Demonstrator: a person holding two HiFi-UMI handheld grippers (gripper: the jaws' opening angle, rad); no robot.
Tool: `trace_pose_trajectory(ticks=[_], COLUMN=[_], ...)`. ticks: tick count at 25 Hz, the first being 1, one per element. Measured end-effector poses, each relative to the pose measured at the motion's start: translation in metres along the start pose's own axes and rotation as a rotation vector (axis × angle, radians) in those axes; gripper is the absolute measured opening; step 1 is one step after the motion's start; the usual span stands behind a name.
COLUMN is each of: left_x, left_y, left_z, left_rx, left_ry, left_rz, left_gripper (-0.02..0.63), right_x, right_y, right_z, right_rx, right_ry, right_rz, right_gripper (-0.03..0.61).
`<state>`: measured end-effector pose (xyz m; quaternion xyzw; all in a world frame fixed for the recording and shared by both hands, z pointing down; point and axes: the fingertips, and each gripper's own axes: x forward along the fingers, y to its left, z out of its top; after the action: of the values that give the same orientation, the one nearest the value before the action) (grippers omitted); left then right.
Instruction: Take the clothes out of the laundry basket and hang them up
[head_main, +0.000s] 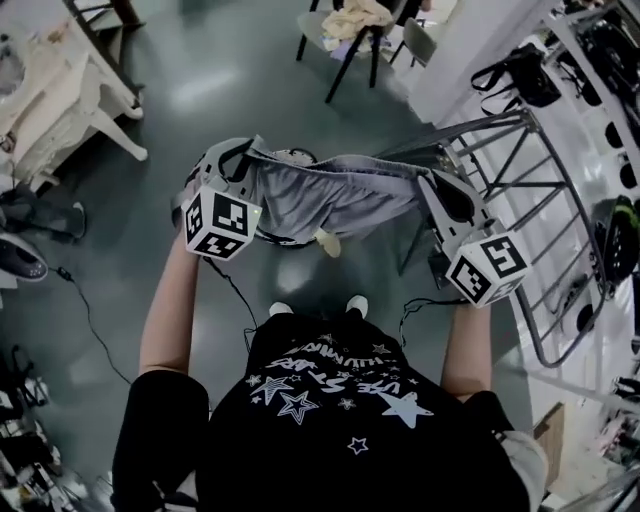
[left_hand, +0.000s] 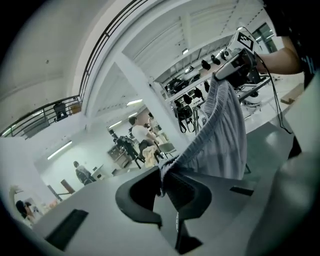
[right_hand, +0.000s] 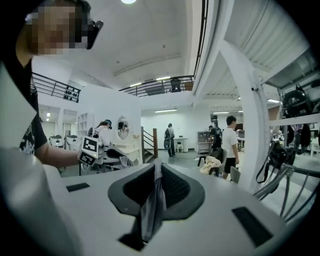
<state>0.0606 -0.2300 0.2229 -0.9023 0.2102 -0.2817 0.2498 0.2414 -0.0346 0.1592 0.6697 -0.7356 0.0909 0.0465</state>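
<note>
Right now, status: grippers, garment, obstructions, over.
Left gripper and right gripper each shut on an end of grey fabric garment. Garment stretched between them, off the floor. Grey metal tube rack beside right gripper; nothing between.

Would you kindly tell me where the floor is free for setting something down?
Bare floor lies ahead, between the white chair and the black chair. It is crowded on the right, where the drying rack stands beside the stretched garment.
</note>
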Motion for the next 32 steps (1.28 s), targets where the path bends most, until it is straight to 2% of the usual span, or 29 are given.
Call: trace_pose_trajectory(ticks=[3, 7, 16, 25, 32], left_x=[0.029, 0.056, 0.129, 0.185, 0.251], left_y=[-0.029, -0.066, -0.165, -0.215, -0.243], left_z=[0.063, 0.136, 0.3, 0.414, 0.462], left_rx=[0.04, 0.04, 0.132, 0.148, 0.191], left_ry=[-0.053, -0.109, -0.22, -0.285, -0.33], left_rz=[-0.027, -0.061, -0.125, -0.183, -0.244], left_gripper=[0.044, 0.044, 0.043, 0.044, 0.044], right_x=[-0.052, -0.112, -0.245, -0.314, -0.327], right_y=[-0.043, -0.089, -0.211, -0.29, -0.339], right_z=[-0.002, 0.005, 0.012, 0.01, -0.001], right_rx=[0.045, 0.091, 0.032, 0.018, 0.012], right_ry=[-0.028, -0.076, -0.158, -0.2, -0.174], right_rz=[-0.053, -0.097, -0.254, -0.421, -0.569], right_gripper=[0.046, 0.046, 0.046, 0.044, 0.044])
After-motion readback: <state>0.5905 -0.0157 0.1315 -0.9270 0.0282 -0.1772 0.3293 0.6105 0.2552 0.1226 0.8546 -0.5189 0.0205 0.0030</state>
